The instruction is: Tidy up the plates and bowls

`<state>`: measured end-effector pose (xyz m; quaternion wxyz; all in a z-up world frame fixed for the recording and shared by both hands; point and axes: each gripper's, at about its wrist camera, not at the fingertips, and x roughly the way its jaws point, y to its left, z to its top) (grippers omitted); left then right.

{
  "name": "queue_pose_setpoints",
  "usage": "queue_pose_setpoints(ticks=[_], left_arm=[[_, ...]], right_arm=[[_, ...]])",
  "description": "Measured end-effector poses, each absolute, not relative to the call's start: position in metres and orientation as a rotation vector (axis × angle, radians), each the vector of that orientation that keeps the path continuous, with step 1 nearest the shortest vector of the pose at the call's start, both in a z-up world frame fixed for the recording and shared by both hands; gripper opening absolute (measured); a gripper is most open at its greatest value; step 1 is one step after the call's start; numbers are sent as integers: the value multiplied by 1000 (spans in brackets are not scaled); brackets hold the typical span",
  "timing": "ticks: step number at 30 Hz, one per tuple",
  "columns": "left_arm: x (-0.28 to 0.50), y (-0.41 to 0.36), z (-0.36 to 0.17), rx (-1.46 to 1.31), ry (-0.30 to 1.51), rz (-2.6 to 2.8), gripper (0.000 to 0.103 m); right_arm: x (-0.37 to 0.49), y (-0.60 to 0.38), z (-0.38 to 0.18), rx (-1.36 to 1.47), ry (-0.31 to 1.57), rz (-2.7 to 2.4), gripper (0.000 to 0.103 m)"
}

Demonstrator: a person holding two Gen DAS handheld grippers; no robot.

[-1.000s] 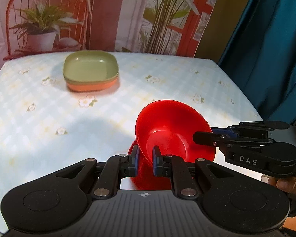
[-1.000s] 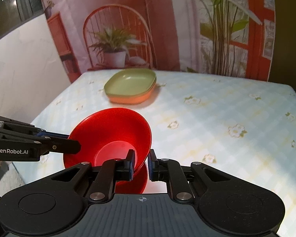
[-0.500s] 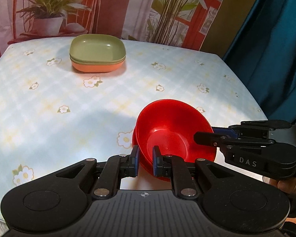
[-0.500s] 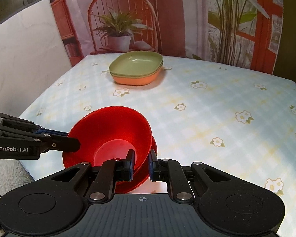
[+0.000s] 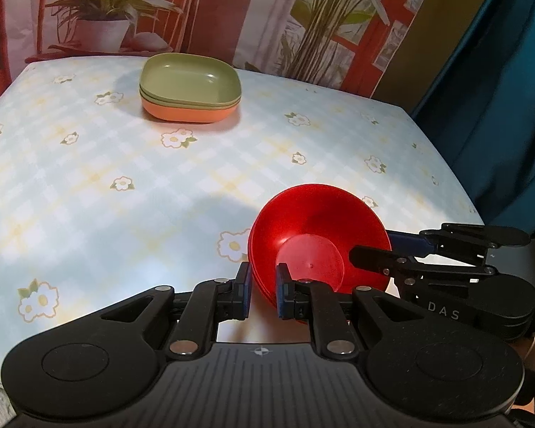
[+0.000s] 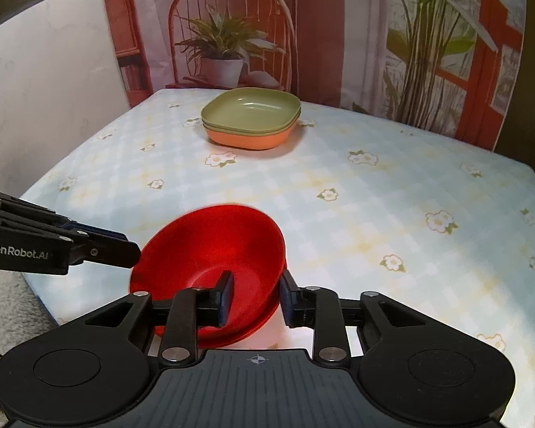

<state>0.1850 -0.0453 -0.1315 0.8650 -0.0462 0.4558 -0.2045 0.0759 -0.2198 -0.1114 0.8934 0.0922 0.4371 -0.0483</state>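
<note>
Nearest in the left wrist view, the left claw (image 5: 262, 287) has its two fingers spread a little on either side of the near rim of the red bowls (image 5: 317, 239), one finger outside the wall and one inside; whether the pads actually press the rim cannot be told. The bowls are nested one in the other and sit at the near edge of the table (image 5: 89, 196), at about 5 o'clock on the tabletop in this view. At 3 o'clock from the bowls the right claw (image 5: 371, 253) reaches in sideways over the rim.

In the right wrist view the right claw (image 6: 255, 294) is spread apart, one finger inside the red bowls (image 6: 210, 253) and the other outside the wall, with visible space between the outer pad and the bowl. The left claw (image 6: 133, 249) comes in from 9 o'clock, its tip at the bowls' rim.

Farther off, toward 12 o'clock on the flowered tablecloth (image 6: 374, 196), stands a stack of plates (image 6: 251, 117): green ones on top, an orange one at the bottom, well apart from the bowls. Behind the table hangs a backdrop (image 6: 321, 35) picturing a chair and potted plants.
</note>
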Motion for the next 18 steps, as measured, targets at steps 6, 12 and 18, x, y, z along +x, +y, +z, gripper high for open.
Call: queue_pose_setpoints(ticks=[6,12,18], left_arm=[[186,-39,-134,-140,949,-404,34],[188,-40,-138,-162,958,-406,39],[190,-44,-147,-168,982,-427,39]], right_arm=[[71,-220,-113,199,886,-116,27],[70,-227,-115,220,877,-142,28],[69,-232,-127,271,905,-150,28]])
